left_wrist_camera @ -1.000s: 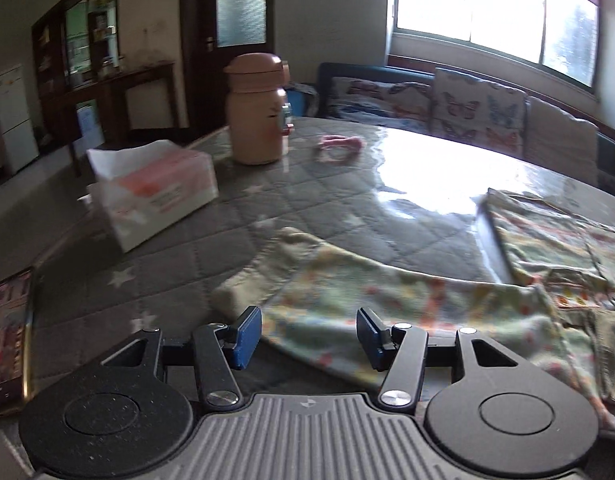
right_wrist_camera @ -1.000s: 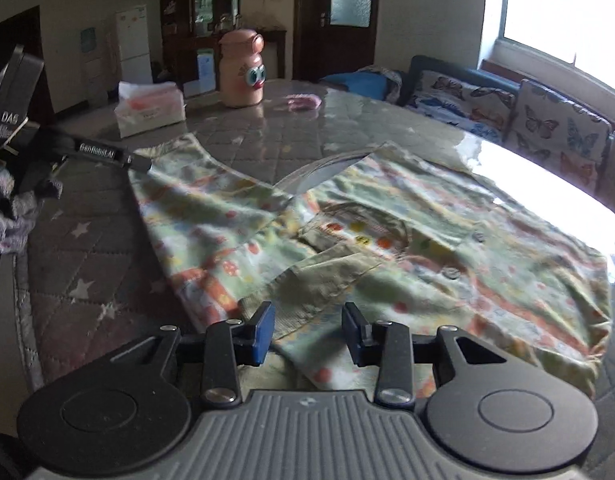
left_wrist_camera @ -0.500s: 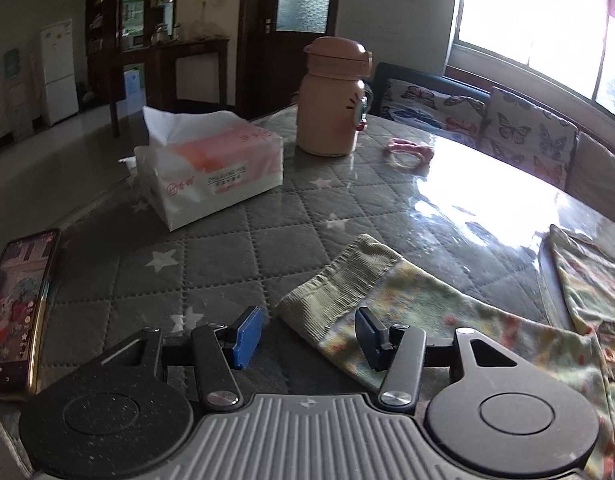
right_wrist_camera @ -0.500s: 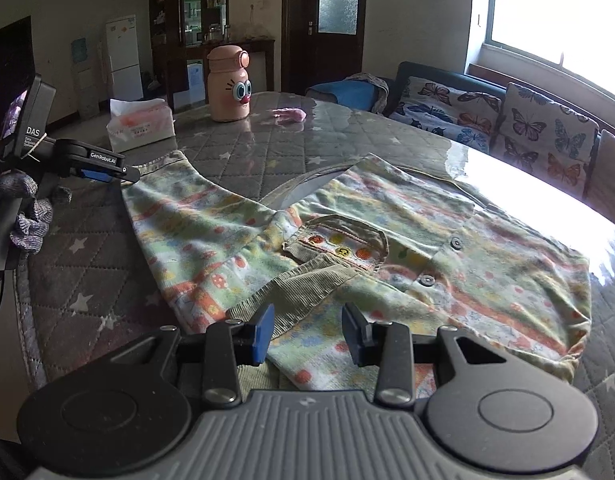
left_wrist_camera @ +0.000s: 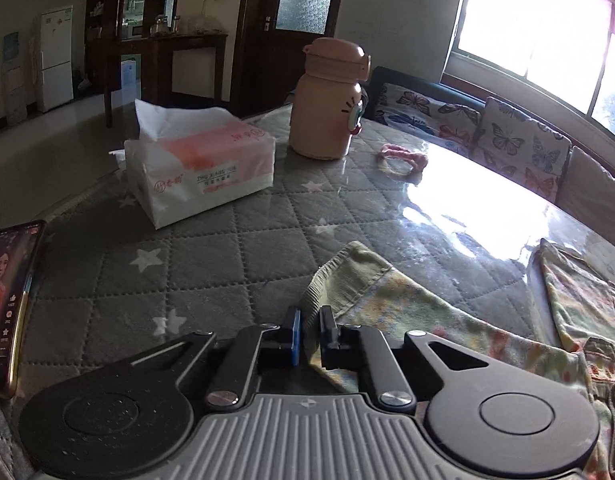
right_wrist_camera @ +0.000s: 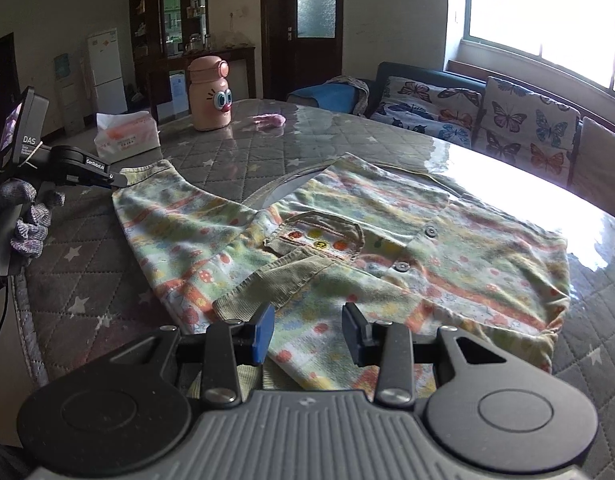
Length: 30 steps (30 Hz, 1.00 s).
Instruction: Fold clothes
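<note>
Between the blue pads of the left tongs [left_wrist_camera: 308, 334], whose jaws are closing, sits the ribbed cuff [left_wrist_camera: 349, 280] of one sleeve of a child's printed shirt [right_wrist_camera: 347, 248]; the pads appear to press on the fabric, a pinch at the sleeve's end that probably gives a handle for carrying the sleeve across the body. The right wrist view shows the same left tongs [right_wrist_camera: 121, 178] from the side, tip at the cuff, carried by a person's gloved hand [right_wrist_camera: 21, 220]. The right tongs [right_wrist_camera: 308, 332] are released, jaws apart, hovering above the shirt's near hem [right_wrist_camera: 307, 344] with cloth below them but no pad on it, presumably poised to pin or lift that edge. The shirt lies spread flat, front up, pocket [right_wrist_camera: 321, 236] and snap buttons [right_wrist_camera: 429, 232] showing, on the quilted grey tabletop [left_wrist_camera: 227, 248], which leaves every edge reachable for folding. Further out stand a tissue pack [left_wrist_camera: 199, 168], a peach cartoon bottle [left_wrist_camera: 327, 108] and a pink hair tie [left_wrist_camera: 403, 158], all well apart from the shirt; a phone [left_wrist_camera: 9, 300] lies at the tabletop's left edge.
</note>
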{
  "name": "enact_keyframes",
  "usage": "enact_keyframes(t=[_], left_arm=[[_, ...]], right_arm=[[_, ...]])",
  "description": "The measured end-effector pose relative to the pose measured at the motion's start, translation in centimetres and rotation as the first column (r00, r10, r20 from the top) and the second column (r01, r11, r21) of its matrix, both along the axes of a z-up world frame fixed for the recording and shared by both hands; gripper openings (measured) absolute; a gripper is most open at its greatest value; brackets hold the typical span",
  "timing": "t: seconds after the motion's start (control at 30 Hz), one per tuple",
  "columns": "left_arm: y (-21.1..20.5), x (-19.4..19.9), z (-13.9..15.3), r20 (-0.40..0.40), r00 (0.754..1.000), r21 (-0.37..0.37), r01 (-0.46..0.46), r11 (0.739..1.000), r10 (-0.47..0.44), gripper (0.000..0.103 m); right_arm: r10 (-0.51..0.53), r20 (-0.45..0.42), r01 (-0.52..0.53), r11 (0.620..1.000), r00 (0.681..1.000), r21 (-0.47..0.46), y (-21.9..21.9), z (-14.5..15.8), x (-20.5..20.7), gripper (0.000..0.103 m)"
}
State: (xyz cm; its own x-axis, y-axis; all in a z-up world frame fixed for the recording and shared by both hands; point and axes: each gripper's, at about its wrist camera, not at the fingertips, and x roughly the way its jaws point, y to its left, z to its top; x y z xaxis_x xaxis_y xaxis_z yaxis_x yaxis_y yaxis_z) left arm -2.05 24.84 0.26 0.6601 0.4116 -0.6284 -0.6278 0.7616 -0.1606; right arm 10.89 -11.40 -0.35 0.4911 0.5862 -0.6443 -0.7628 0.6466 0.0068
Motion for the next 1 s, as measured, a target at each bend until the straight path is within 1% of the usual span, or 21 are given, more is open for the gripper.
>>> enact_keyframes(t=[0.1,0.17,0.23,0.3,0.37,0.43,0.57,0.67,0.73,0.83,0.9,0.93,0.97,1.0], left_arm=[[-1.7,-0.1,1.8,0.058,0.997,-0.004,0.058,0.998,-0.058,0.008],[-3.6,0.2,3.4,0.105,0.985,0.002,0.135,0.991,-0.134,0.008],[-5.9,0.6,5.0,0.148,0.964,0.012,0.222,0.975,-0.221,0.008],[-8.4,1.2,6.3,0.185,0.932,0.025,0.314,0.949,-0.313,0.008],[-11.0,2.0,7.3,0.216,0.888,0.04,0.409,0.912,-0.407,0.008],[-13.7,2.7,8.0,0.237,0.836,0.054,0.498,0.866,-0.495,0.008],[-18.7,4.5,8.5,0.259,0.737,0.062,0.632,0.772,-0.624,0.008],[-21.9,5.7,8.2,0.246,0.668,0.055,0.714,0.698,-0.703,0.009],[-23.8,6.3,7.5,0.221,0.633,0.044,0.753,0.656,-0.741,0.009],[-25.7,7.0,6.0,0.18,0.592,0.013,0.797,0.604,-0.786,0.011],[-26.4,6.9,5.4,0.16,0.564,0.008,0.82,0.572,-0.81,0.013],[-26.8,6.8,5.1,0.148,0.552,0.011,0.829,0.559,-0.821,0.017],[-27.0,6.6,5.0,0.143,0.54,0.011,0.837,0.547,-0.83,0.019],[-27.1,6.5,4.8,0.138,0.528,0.011,0.845,0.534,-0.838,0.024]], right_arm=[[-0.025,0.0,0.025,1.0,1.0,0.014,-0.8,0.3,0.1,0.037],[-0.043,-0.005,0.043,0.999,0.999,0.024,-1.4,0.4,0.3,0.037],[-0.067,-0.009,0.068,0.997,0.998,0.034,-2.0,0.5,0.6,0.037],[-0.094,-0.017,0.094,0.994,0.995,0.048,-2.8,0.6,0.9,0.037],[-0.118,-0.026,0.12,0.991,0.993,0.064,-3.7,0.7,1.2,0.037],[-0.143,-0.029,0.145,0.987,0.989,0.076,-4.6,0.8,1.4,0.037],[-0.198,-0.034,0.2,0.975,0.98,0.091,-6.6,0.9,1.7,0.037],[-0.244,-0.047,0.247,0.964,0.969,0.1,-8.1,0.8,2.0,0.037],[-0.277,-0.058,0.282,0.954,0.959,0.105,-9.2,0.8,2.2,0.037],[-0.318,-0.073,0.325,0.938,0.945,0.119,-10.6,0.8,2.5,0.037],[-0.342,-0.081,0.35,0.928,0.936,0.128,-11.3,0.9,2.7,0.037],[-0.351,-0.089,0.361,0.923,0.932,0.135,-11.7,0.9,2.9,0.037],[-0.358,-0.1,0.369,0.918,0.928,0.142,-12.0,0.9,3.0,0.037],[-0.364,-0.11,0.378,0.914,0.925,0.15,-12.2,0.9,3.1,0.037]])
